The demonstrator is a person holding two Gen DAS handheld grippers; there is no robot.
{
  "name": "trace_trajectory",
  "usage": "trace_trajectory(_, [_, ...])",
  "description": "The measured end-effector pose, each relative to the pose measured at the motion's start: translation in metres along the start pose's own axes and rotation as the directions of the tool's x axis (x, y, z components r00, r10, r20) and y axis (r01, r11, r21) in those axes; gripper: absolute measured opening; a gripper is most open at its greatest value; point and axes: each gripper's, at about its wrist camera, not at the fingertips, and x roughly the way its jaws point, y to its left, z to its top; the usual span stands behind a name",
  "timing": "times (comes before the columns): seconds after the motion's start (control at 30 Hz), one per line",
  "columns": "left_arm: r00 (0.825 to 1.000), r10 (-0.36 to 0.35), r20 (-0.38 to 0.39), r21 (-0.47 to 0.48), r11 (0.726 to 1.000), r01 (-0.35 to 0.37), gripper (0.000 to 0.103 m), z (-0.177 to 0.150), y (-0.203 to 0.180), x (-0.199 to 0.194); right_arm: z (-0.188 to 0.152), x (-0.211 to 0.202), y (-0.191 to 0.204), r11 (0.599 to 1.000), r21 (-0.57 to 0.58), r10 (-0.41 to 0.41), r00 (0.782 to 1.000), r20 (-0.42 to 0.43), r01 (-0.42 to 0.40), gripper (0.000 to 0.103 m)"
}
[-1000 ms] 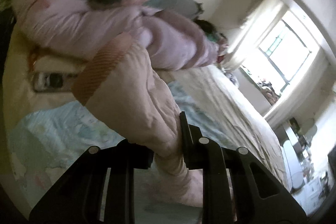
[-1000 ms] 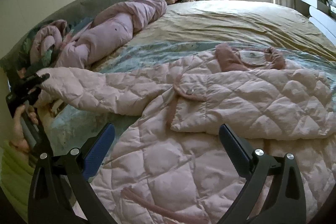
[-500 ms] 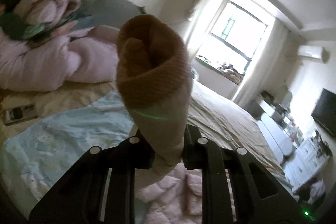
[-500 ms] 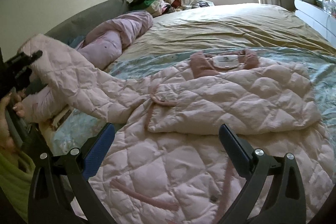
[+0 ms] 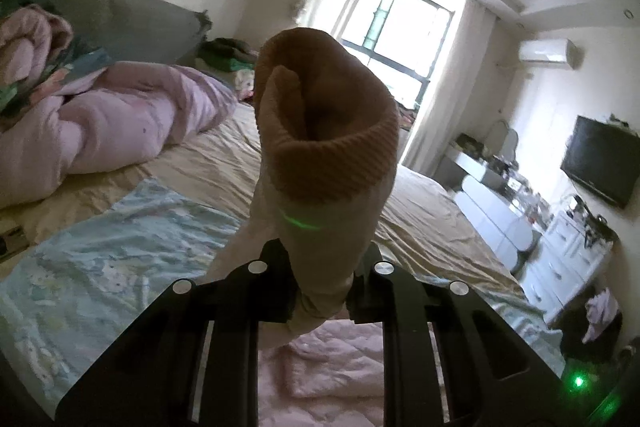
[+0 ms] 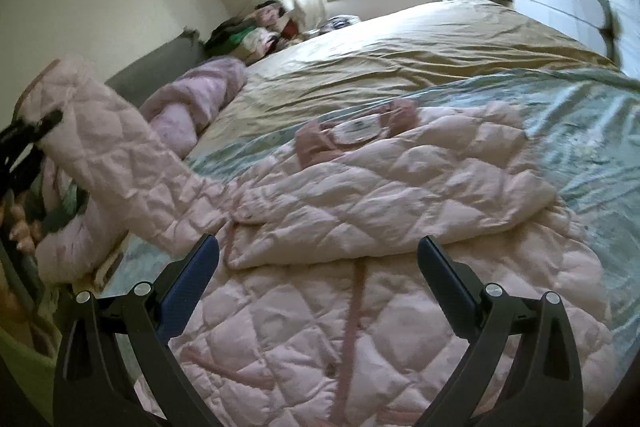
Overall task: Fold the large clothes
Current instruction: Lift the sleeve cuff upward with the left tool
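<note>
Bed (image 6: 400, 39) carries the pink coat (image 6: 360, 211). My left fingers (image 5: 320, 291) clamp its sleeve (image 6: 120, 155), raised at nine o'clock; right fingers (image 6: 320, 259) spread empty over the body, nearer the hem.

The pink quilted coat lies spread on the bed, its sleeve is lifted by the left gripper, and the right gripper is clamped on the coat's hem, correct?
Not quite: the right gripper is open and holds nothing, its jaws hanging apart above the pink quilted coat, as the right wrist view shows. The rest stands: the coat lies spread on the bed, and the left gripper lifts its sleeve.
</note>
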Motion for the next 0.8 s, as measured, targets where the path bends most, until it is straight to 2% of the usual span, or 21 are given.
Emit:
trace_trajectory(0.43, [0.993, -0.091, -0.078, 0.089, 0.991, 0.098, 0.008, -0.029, -0.063, 0.027, 0.009, -0.029, -0.065, 0.99, 0.103, -0.104, 0.993, 0.062, 0.097, 0.099])
trace_trajectory(0.8, [0.968, -0.149, -0.202, 0.175, 0.967, 0.185, 0.008, -0.08, -0.109, 0.057, 0.009, -0.039, -0.111, 0.969, 0.192, -0.176, 0.981, 0.08, 0.158, 0.099])
